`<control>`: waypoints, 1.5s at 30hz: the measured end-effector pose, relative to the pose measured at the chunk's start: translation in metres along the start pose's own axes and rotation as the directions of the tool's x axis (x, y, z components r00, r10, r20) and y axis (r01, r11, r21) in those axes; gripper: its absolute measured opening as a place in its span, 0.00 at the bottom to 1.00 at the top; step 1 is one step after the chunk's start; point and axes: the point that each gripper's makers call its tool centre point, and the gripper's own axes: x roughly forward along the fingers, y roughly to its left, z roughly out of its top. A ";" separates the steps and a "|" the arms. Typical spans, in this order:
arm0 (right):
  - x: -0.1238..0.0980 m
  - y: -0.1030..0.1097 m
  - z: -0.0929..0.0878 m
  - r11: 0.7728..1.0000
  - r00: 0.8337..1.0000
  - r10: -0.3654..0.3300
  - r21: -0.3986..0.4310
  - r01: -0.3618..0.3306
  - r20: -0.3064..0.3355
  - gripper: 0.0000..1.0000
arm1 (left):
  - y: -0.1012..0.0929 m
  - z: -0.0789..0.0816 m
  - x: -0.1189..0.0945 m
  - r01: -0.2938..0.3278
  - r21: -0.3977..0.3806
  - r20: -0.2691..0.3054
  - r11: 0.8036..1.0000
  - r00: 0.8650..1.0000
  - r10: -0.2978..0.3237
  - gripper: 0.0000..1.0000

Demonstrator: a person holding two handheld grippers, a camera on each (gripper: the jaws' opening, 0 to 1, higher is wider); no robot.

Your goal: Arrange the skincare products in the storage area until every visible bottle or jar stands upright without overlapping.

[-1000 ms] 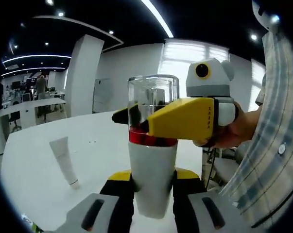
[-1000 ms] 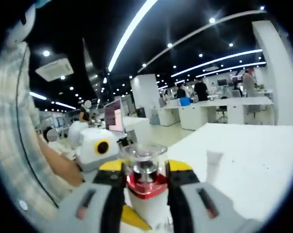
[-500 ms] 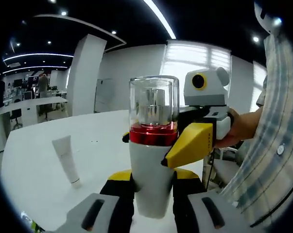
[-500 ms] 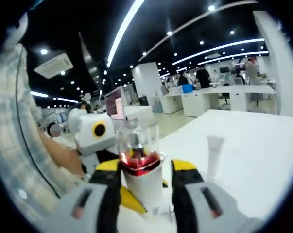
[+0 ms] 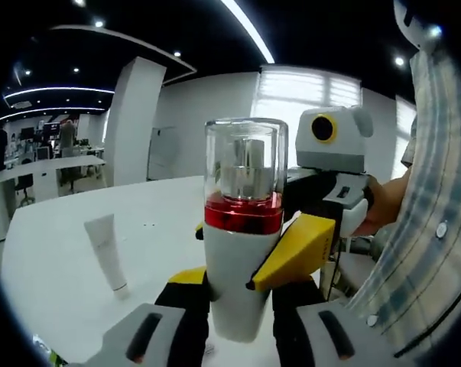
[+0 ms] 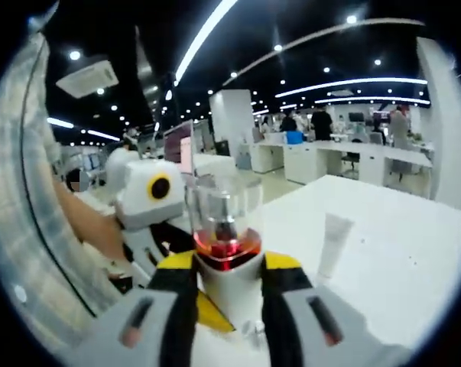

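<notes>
step: bottle [image 5: 242, 229] held upright | left gripper [image 5: 240, 306] clamped on it, right gripper [image 6: 227, 287] straddled it (grip unclear, can't tell) | next: probably needed setting down near the tube [image 5: 106, 252]

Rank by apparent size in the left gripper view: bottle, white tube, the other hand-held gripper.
1. Bottle, largest, but it sits right at the camera, so nearness inflates it.
2. Right hand-held gripper, its body nearly as big; also close, so true ranking is unsure.
3. White tube, smallest, standing farther back on the table.
</notes>
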 end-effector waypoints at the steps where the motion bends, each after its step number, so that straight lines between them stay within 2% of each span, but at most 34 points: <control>1: 0.001 0.000 -0.001 1.000 1.000 0.001 0.005 -0.001 -0.006 0.28 | 0.000 -0.001 0.000 -0.001 -0.006 0.000 1.000 1.000 0.001 0.31; 5: 0.005 -0.002 -0.005 1.000 1.000 0.004 0.025 -0.004 -0.015 0.28 | 0.004 -0.005 -0.003 -0.031 -0.024 -0.015 0.999 0.999 0.030 0.33; 7: 0.006 -0.003 -0.004 1.000 1.000 0.001 0.019 -0.001 -0.016 0.28 | 0.016 -0.019 -0.009 -0.101 -0.032 -0.065 0.994 0.993 0.098 0.36; 9: 0.009 -0.008 -0.002 1.000 1.000 -0.003 0.015 0.003 -0.014 0.28 | 0.024 -0.030 -0.014 -0.138 -0.033 -0.095 0.990 0.986 0.134 0.38; 12: 0.011 -0.022 0.001 1.000 1.000 -0.018 0.023 0.018 -0.011 0.29 | 0.027 -0.034 -0.024 -0.151 -0.063 -0.079 0.987 0.986 0.146 0.38; 14: 0.012 -0.033 0.001 0.999 0.999 -0.031 0.034 0.032 -0.009 0.29 | 0.032 -0.039 -0.032 -0.184 -0.072 -0.084 0.980 0.980 0.178 0.39; 18: 0.015 -0.052 -0.003 0.998 0.998 -0.055 0.036 0.055 -0.018 0.29 | 0.048 -0.049 -0.050 -0.300 -0.121 -0.105 0.946 0.952 0.288 0.50; 21: 0.016 -0.069 -0.007 0.996 0.997 -0.076 0.046 0.077 -0.025 0.29 | 0.050 -0.051 -0.060 -0.323 -0.144 -0.098 0.935 0.945 0.311 0.50; 25: 0.018 -0.094 -0.013 0.993 0.994 -0.108 0.043 0.110 -0.033 0.29 | 0.050 -0.059 -0.074 -0.369 -0.151 -0.113 0.917 0.928 0.355 0.52; 28: 0.019 -0.111 -0.019 0.991 0.991 -0.129 0.032 0.131 -0.047 0.29 | 0.047 -0.064 -0.083 -0.382 -0.190 -0.123 0.904 0.923 0.364 0.49; 31: 0.020 -0.131 -0.025 0.986 0.986 -0.159 0.034 0.161 -0.052 0.29 | 0.047 -0.070 -0.093 -0.421 -0.187 -0.135 0.888 0.906 0.402 0.49; 36: 0.023 -0.158 -0.034 0.978 0.979 -0.195 0.058 0.198 -0.054 0.29 | 0.047 -0.076 -0.108 -0.468 -0.227 -0.140 0.854 0.884 0.447 0.49; 38: 0.025 -0.165 -0.038 0.975 0.976 -0.208 0.065 0.211 -0.057 0.29 | 0.046 -0.075 -0.113 -0.476 -0.239 -0.132 0.846 0.879 0.458 0.49; 45: 0.036 -0.191 -0.054 0.970 0.971 -0.225 0.073 0.231 -0.085 0.29 | 0.044 -0.084 -0.129 -0.524 -0.253 -0.161 0.813 0.852 0.499 0.49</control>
